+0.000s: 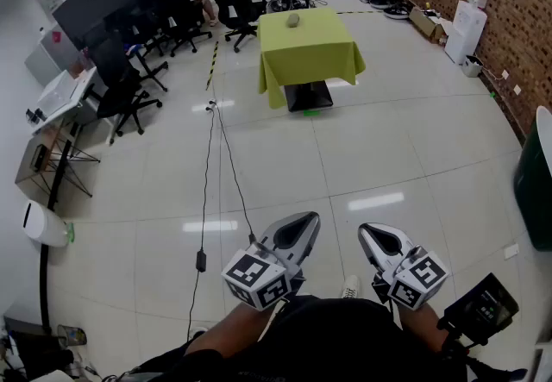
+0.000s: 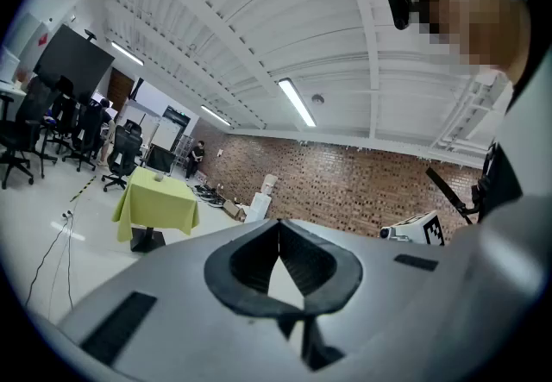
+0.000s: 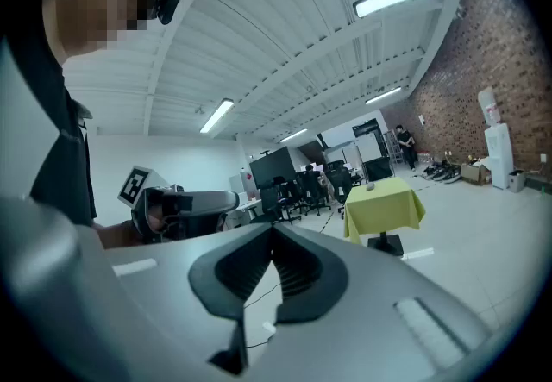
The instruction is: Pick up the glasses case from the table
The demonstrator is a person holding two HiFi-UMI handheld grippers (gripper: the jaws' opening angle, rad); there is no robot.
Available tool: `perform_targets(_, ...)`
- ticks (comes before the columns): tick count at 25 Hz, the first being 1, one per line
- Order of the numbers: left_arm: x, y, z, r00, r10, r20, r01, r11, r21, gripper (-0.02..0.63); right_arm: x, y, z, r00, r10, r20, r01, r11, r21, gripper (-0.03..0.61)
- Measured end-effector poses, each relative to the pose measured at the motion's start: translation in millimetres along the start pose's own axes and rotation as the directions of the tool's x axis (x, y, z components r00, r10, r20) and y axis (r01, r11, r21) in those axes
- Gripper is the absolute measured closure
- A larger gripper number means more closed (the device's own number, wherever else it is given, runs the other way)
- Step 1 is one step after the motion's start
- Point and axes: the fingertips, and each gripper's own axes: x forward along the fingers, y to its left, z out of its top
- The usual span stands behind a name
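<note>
While the left tool (image 1: 302, 223) and right tool (image 1: 371, 232) hang side by side over the tiled floor (image 1: 388, 147), each has its jaws pressed together on nothing. Glasses case (image 1: 293, 20): small grey shape atop the green-clothed bench (image 1: 315, 57), across the room, well apart from both tools.

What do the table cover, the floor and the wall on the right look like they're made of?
The table cover is likely cloth, matte yellow-green: it drapes in soft folds at the corners. The floor is probably glazed tile, pale and glossy: grid joints and light reflections show. The wall looks like exposed brick, rough and reddish-brown, with fine mortar lines.
</note>
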Motion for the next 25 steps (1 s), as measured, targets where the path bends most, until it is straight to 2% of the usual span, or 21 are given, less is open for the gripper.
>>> perform_targets(11,-3,-7,7,1.000,0.007,0.010,-0.007,1.000,0.017,0.606,-4,3,6,1.000,0.003,-0.002,-0.003,1.000,-0.007,0.577)
perform_targets(16,-6,-8,7,1.000,0.016,0.017,-0.017,0.998,0.060,0.606,-6,4,4,1.000,-0.003,-0.005,0.003,1.000,-0.013,0.577)
perform_targets(25,-16,-9,7,1.000,-0.003,0.020,0.001,0.998,0.059,0.606,-7,15,2,1.000,-0.015,-0.014,0.015,1.000,-0.025,0.577)
